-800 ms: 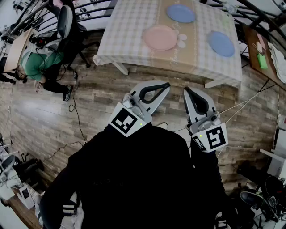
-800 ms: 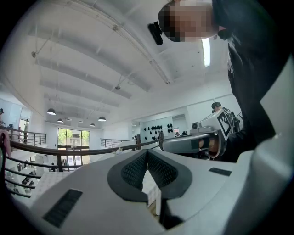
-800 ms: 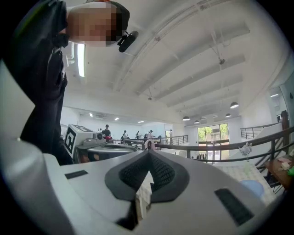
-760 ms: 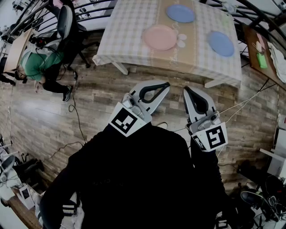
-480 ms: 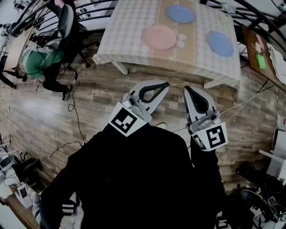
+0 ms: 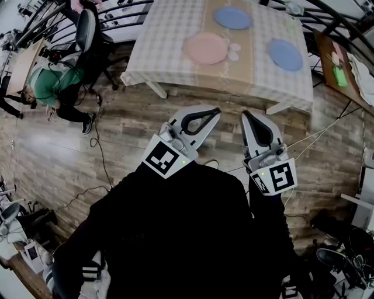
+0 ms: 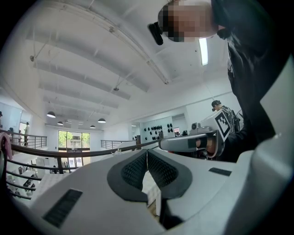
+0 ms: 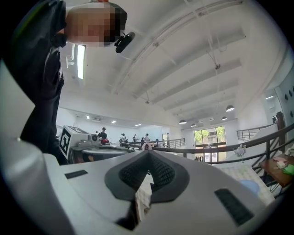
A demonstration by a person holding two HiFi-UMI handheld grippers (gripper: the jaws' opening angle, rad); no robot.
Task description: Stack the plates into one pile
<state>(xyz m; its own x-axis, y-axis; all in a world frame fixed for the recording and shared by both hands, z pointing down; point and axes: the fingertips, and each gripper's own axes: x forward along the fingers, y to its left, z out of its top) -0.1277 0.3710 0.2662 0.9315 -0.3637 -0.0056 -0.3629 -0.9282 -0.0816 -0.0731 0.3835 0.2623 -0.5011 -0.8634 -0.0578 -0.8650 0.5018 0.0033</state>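
In the head view a pink plate [image 6: 205,48] and two blue plates, one further back [image 6: 232,17] and one to the right [image 6: 285,55], lie apart on a checked tablecloth [image 6: 163,41] ahead of me. My left gripper [image 6: 218,110] and my right gripper [image 6: 244,113] are held level close to my body, over the wooden floor and well short of the table. Both are shut with nothing between the jaws. In the left gripper view the pads [image 7: 158,169] meet tip to tip; the same holds for the pads [image 8: 158,172] in the right gripper view.
A person in a green top [image 6: 44,84] sits by a dark office chair [image 6: 87,29] left of the table. Cables [image 6: 96,146] trail over the wooden floor. A side table [image 6: 345,64] with a green item stands at the right. Dark railings [image 6: 345,20] run behind.
The table and plates have shifted slightly up and left in the head view. Both grippers have kept their pose and stayed shut.
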